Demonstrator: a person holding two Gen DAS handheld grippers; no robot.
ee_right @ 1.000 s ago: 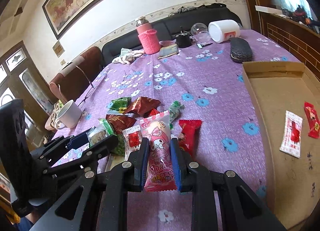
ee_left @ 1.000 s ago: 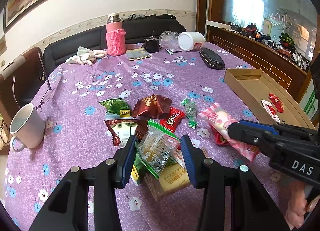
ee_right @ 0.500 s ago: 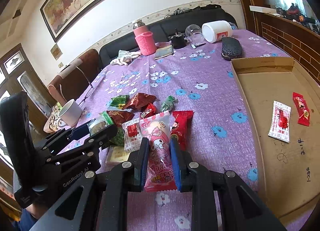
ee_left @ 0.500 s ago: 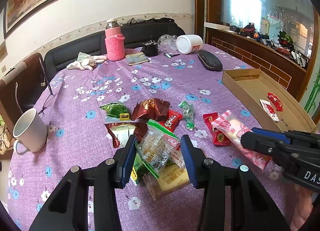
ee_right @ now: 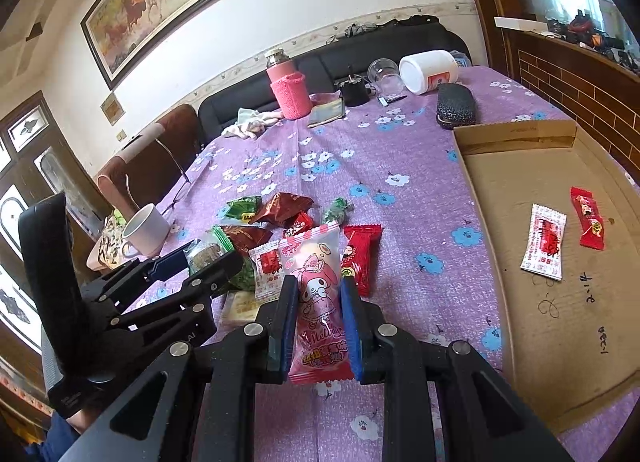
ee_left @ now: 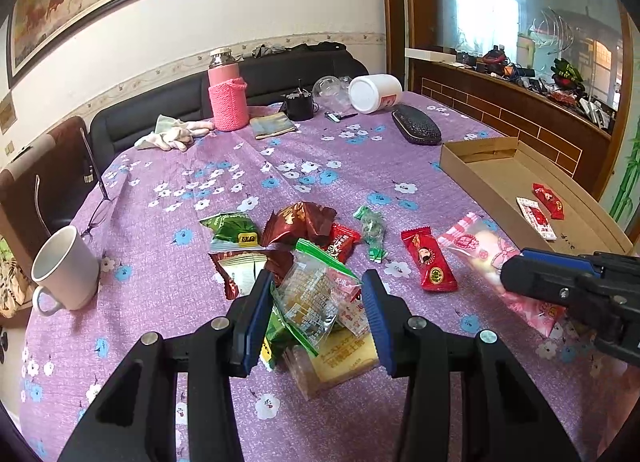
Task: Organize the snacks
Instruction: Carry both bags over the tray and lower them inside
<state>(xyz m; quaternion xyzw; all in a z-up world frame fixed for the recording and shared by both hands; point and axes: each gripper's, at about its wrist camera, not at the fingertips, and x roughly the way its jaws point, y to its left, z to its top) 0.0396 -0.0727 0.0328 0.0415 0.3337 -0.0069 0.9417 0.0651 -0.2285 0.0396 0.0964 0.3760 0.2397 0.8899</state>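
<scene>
The right gripper (ee_right: 318,304) is clamping its narrow-set blue pads on a pink plastic candy packet printed with a cartoon rabbit (ee_right: 318,294), which is sitting low in the centre of the right wrist view, its bottom edge hanging below the pads. The left gripper (ee_left: 318,302) is pinching a clear crinkly cellophane bag with a green top edge (ee_left: 310,294) between pads standing moderately apart, at the lower centre of the left wrist view. Beneath that bag a yellowish boxed snack (ee_left: 340,354) is partly covered, and its print is too small to read. The left wrist view is showing the right gripper only as a dark body cut off at the right edge, with the pink packet sticking out to the upper left of it. The right wrist view is showing the flat brown cardboard tray (ee_right: 516,190) much more fully, on the right side of the frame, with a white-and-red sachet (ee_right: 544,242) and a small red wrapped sweet (ee_right: 587,218) lying inside it, apart from each other. A long red wrapped bar (ee_right: 358,258) is lying on the purple flowered tablecloth (ee_right: 400,150) just right of the pink packet.
</scene>
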